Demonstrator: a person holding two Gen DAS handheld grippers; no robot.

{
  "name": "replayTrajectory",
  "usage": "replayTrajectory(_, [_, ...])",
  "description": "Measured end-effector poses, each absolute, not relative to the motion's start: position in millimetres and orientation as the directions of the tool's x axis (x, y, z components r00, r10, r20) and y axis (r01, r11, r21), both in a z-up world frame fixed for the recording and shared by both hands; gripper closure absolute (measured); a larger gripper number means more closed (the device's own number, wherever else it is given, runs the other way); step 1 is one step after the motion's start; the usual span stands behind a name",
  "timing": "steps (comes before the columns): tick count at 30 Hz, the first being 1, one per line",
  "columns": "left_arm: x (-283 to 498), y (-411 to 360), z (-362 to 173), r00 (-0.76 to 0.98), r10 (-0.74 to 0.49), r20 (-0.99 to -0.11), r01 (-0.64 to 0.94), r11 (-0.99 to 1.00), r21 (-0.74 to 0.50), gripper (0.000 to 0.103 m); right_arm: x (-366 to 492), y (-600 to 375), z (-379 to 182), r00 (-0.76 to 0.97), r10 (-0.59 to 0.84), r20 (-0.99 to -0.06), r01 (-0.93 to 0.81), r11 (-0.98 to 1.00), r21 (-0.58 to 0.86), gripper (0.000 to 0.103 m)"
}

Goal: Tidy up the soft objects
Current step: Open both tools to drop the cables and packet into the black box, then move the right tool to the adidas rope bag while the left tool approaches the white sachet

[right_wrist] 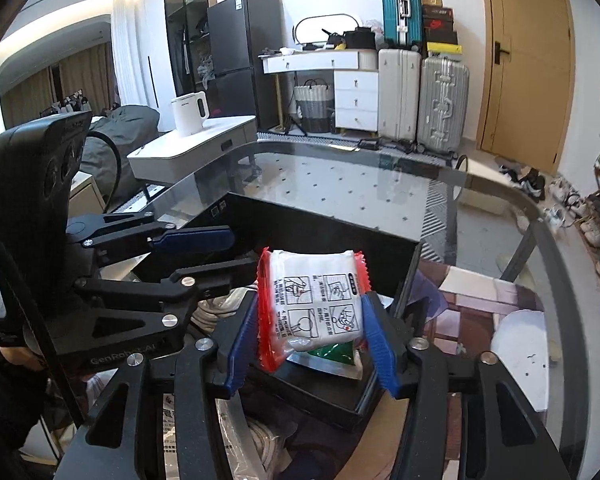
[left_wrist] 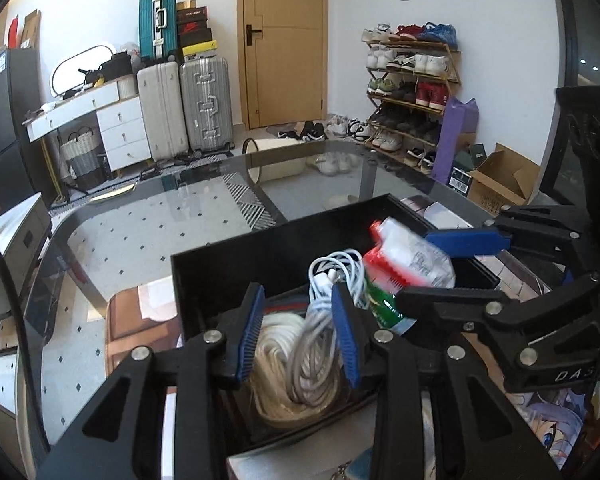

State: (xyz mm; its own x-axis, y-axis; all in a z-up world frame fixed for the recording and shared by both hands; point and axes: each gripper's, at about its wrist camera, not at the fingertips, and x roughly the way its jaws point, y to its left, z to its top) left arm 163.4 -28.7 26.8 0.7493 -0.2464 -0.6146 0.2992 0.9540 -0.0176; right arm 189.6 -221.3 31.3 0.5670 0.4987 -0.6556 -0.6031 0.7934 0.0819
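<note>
While the white cable hangs coiled between the left gripper's blue pads, it sits low over the black box, resting on a thicker pale rope coil already inside. Whether the pads still press the cable I cannot tell; they stand close on either side of it. Just beside it, the right gripper holds a red-edged white packet upright between its pads, over the box's near rim, with a green packet lying underneath. Judging by this, the step in hand is dropping both soft items into the box, which stands on a glass table. Next, each gripper needs to spread fully and lift straight up, so nothing snags and gets dragged back out.
</note>
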Motion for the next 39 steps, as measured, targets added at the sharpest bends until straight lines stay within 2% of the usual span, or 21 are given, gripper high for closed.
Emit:
replayTrajectory(2, [160.4,-27.0,29.3,0.747,-0.255,-0.614,0.296,0.955,-0.037,0.048,186.0,-225.1,34.8,0.571,0.506,-0.646,-0.602,0.793,0.089,0.043])
replayTrajectory(3, [159.2,-27.6,31.0,0.746,-0.256,-0.615,0.293,0.955,-0.042,0.043,184.6,-228.2,36.2,0.574,0.506,-0.644,-0.598,0.796,0.092,0.037])
replayTrajectory(5, [154.2,-27.1,35.0,0.751,-0.249,-0.611,0.283,0.958,-0.042,0.041,180.8,-235.0,41.3,0.577,0.517,-0.632,-0.597,0.795,0.106,0.028])
replayTrajectory(7, [146.1,-24.5,38.7,0.763,-0.235,-0.603,0.267,0.963,-0.037,0.025,176.6,-241.6,45.0,0.592,0.519,-0.616,-0.584,0.803,0.116,0.017])
replayTrajectory(8, [141.6,-23.2,40.1,0.770,-0.229,-0.596,0.256,0.966,-0.040,0.015,172.5,-246.0,47.8,0.599,0.524,-0.605,-0.578,0.806,0.124,0.016])
replayTrajectory(11, [129.2,-16.5,45.0,0.781,-0.227,-0.582,0.237,0.970,-0.060,0.008,162.7,-254.6,53.0,0.592,0.543,-0.595,-0.580,0.800,0.153,0.003])
replayTrajectory(12, [124.0,-15.1,45.9,0.785,-0.216,-0.581,0.223,0.973,-0.061,0.002,158.5,-257.4,54.6,0.594,0.548,-0.589,-0.580,0.799,0.160,0.002])
replayTrajectory(13, [119.9,-13.8,45.8,0.789,-0.208,-0.578,0.211,0.975,-0.062,0.000,153.9,-260.1,56.1,0.594,0.556,-0.581,-0.581,0.796,0.168,0.001])
replayTrajectory(18, [94.8,-4.5,42.6,0.800,-0.189,-0.570,0.157,0.982,-0.106,0.000,137.7,-267.6,56.2,0.594,0.553,-0.584,-0.567,0.803,0.184,0.001])
replayTrajectory(39, [54.2,2.6,34.9,0.797,-0.129,-0.590,0.100,0.992,-0.082,0.000,99.3,-277.9,22.7,0.543,0.530,-0.651,-0.551,0.810,0.201,0.001])
